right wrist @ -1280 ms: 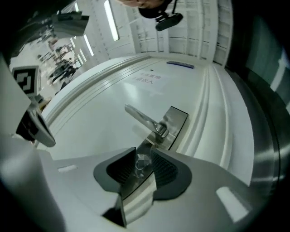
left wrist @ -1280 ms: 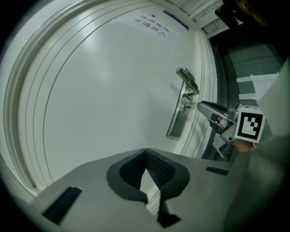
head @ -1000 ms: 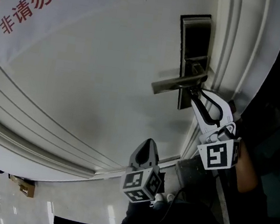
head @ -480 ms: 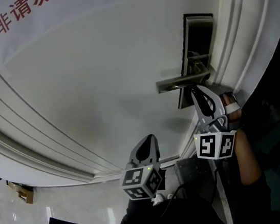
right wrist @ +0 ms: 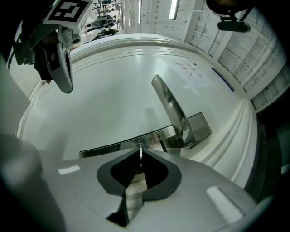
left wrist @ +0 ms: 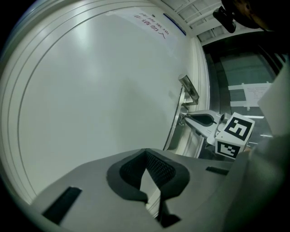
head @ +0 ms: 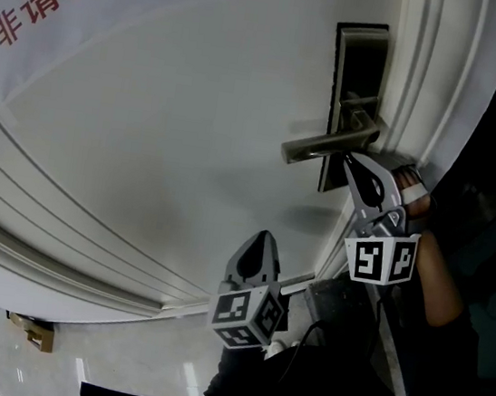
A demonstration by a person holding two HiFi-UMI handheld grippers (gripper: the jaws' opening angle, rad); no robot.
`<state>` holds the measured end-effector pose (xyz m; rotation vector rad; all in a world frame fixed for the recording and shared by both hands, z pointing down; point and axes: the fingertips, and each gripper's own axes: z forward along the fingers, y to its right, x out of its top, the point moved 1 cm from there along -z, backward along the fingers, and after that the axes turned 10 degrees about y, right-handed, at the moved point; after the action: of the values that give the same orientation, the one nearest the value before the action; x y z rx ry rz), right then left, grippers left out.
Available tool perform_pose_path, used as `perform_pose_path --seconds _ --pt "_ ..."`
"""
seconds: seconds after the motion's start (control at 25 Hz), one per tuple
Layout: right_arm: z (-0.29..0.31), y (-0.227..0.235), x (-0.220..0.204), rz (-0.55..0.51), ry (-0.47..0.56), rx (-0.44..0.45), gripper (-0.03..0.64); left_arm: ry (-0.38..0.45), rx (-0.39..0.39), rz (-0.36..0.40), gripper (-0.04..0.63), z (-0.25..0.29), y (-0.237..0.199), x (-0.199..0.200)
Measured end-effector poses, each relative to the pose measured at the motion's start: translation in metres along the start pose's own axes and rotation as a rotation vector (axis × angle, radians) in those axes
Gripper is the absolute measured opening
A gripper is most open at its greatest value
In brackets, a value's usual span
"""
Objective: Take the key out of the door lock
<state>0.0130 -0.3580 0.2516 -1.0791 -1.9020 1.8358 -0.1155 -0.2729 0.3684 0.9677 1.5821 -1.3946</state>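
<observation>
The metal lock plate sits on the white door, with its lever handle pointing left. Just under the handle, my right gripper has its tips against the plate. In the right gripper view a thin metal key stands edge-on between the closed tips, in front of the plate and handle. The head view hides the key behind the jaws. My left gripper hangs lower and to the left, shut, holding nothing, and apart from the door.
A paper sign with red characters is stuck on the door at upper left. Raised door-frame mouldings run down the right of the lock, with a dark opening beyond. A hand holds the right gripper. Shiny floor shows at bottom left.
The right gripper's jaws, spread wide a second ago under the handle, have closed at the lock. The left gripper has barely moved.
</observation>
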Motion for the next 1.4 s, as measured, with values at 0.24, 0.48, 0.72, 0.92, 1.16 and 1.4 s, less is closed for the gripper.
perform_pose_path --seconds 0.24,0.48,0.72,0.92,1.16,1.4 --pt "0.000 -0.001 0.000 -0.063 -0.013 0.022 0.014 -0.015 -0.004 -0.013 -0.002 -0.001 0.004 -0.002" --pt "0.000 -0.003 -0.001 -0.172 -0.023 0.054 0.014 -0.002 0.005 -0.007 -0.001 -0.004 0.001 -0.002" --pt "-0.001 -0.004 -0.001 -0.226 -0.028 0.074 0.012 0.007 0.007 -0.005 -0.002 -0.007 0.000 -0.001" --pt "-0.002 -0.005 -0.001 -0.277 -0.031 0.092 0.012 -0.004 -0.002 -0.003 -0.001 -0.006 0.002 -0.001" --pt "-0.002 -0.006 -0.001 -0.320 -0.043 0.109 0.012 -0.052 -0.032 0.015 0.000 -0.001 0.010 -0.006" --pt "-0.002 -0.006 -0.001 -0.347 -0.060 0.118 0.012 -0.095 -0.044 0.034 -0.001 0.001 0.012 -0.012"
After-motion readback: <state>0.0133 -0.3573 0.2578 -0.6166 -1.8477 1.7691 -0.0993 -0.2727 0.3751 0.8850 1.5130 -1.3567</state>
